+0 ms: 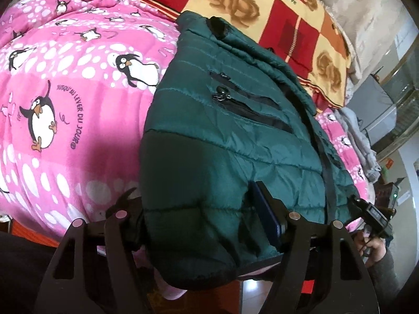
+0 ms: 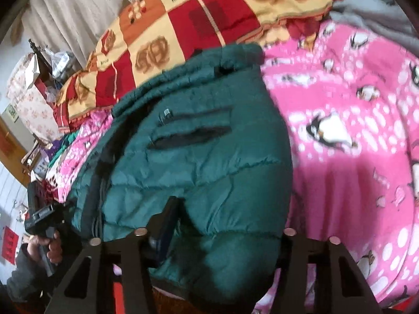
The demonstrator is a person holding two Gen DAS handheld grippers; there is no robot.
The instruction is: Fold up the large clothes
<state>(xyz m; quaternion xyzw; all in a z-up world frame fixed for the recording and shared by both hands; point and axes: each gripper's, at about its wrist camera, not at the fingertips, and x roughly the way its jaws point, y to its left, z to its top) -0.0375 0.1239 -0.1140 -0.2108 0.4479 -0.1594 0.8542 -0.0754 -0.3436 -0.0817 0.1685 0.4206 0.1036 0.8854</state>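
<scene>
Green puffer jacket point(image 1: 230, 141) lies on the pink penguin quilt point(image 1: 65, 91); left tool point(image 1: 199, 209) and right tool point(image 2: 222, 225) each straddle its near hem, whether gripping I cannot tell

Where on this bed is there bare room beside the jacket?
Free: the pink penguin-print quilt on the side of the dark green puffer jacket away from the clothes. Crowded: the red-and-yellow rose-patterned blanket borders the collar, and grey clothes crowd the opposite edge.
</scene>
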